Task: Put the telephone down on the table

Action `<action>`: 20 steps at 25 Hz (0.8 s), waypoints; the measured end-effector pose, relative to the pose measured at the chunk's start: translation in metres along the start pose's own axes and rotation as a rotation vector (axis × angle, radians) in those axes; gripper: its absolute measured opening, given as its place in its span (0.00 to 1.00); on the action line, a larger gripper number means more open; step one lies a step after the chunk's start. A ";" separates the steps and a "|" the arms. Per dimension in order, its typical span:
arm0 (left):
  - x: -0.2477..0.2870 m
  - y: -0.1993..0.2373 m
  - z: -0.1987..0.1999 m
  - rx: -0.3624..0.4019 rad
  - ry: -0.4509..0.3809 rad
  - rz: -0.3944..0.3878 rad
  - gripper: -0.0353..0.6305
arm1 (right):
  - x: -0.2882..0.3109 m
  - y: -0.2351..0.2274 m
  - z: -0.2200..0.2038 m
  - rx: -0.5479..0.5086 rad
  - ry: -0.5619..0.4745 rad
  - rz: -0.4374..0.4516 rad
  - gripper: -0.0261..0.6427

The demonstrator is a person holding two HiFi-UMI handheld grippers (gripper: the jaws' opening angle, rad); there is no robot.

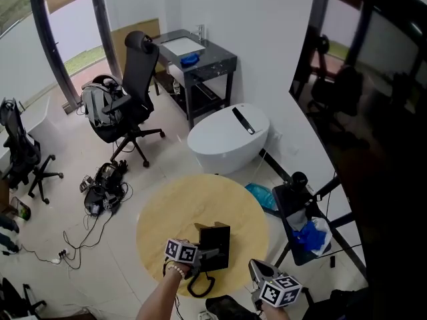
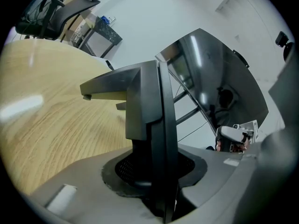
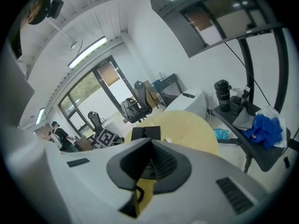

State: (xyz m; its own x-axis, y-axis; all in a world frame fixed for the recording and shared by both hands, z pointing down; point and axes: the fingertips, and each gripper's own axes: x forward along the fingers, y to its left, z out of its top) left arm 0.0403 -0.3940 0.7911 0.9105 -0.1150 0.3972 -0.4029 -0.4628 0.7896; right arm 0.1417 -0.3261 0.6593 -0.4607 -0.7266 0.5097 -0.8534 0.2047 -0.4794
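Observation:
The black telephone (image 1: 215, 244) is over the near part of the round wooden table (image 1: 180, 205), and its coiled cord (image 1: 200, 285) loops toward the table's front edge. My left gripper (image 1: 207, 253) is shut on the telephone's edge; in the left gripper view the telephone (image 2: 149, 106) stands upright between the jaws over the tabletop (image 2: 46, 125). Whether it touches the wood I cannot tell. My right gripper (image 1: 257, 269) hovers at the table's near right rim, shut with nothing in it. In the right gripper view the telephone (image 3: 145, 133) lies just ahead on the table (image 3: 196, 125).
Beyond the table sits a white oval unit (image 1: 227, 139). To the right, a black folding stand (image 1: 303, 219) carries a bottle and a blue bag. A black office chair (image 1: 137, 92), a dark desk (image 1: 197, 59) and cables with bags (image 1: 103, 189) are on the floor to the left.

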 end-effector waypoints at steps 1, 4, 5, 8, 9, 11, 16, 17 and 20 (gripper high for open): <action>0.001 0.001 0.000 0.004 0.007 -0.004 0.29 | 0.001 0.000 0.000 0.000 0.003 -0.001 0.06; 0.002 0.007 -0.001 -0.003 0.011 -0.001 0.29 | 0.003 -0.003 -0.001 -0.001 0.013 -0.002 0.06; 0.002 0.010 -0.002 -0.016 0.006 0.001 0.29 | 0.003 -0.004 -0.001 -0.001 0.016 -0.002 0.06; -0.001 0.014 -0.004 -0.061 -0.008 -0.007 0.29 | 0.004 -0.005 -0.002 -0.002 0.021 -0.002 0.06; -0.002 0.014 -0.006 -0.070 -0.009 -0.012 0.29 | 0.004 -0.005 -0.002 -0.002 0.022 -0.001 0.06; -0.005 0.015 -0.006 -0.079 -0.010 -0.017 0.30 | 0.005 -0.005 -0.002 -0.002 0.027 0.000 0.06; -0.009 0.027 -0.008 -0.061 -0.023 0.070 0.37 | 0.009 -0.003 -0.006 -0.004 0.038 0.011 0.06; -0.011 0.032 -0.008 -0.051 -0.022 0.099 0.40 | 0.009 -0.003 -0.006 -0.004 0.040 0.012 0.06; -0.018 0.045 -0.011 -0.008 -0.009 0.185 0.47 | 0.009 -0.003 -0.007 -0.003 0.044 0.014 0.06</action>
State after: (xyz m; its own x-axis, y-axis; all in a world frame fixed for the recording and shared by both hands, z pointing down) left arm 0.0049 -0.4035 0.8248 0.8216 -0.2050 0.5319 -0.5642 -0.4256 0.7074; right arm 0.1384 -0.3289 0.6704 -0.4831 -0.6941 0.5337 -0.8473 0.2169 -0.4848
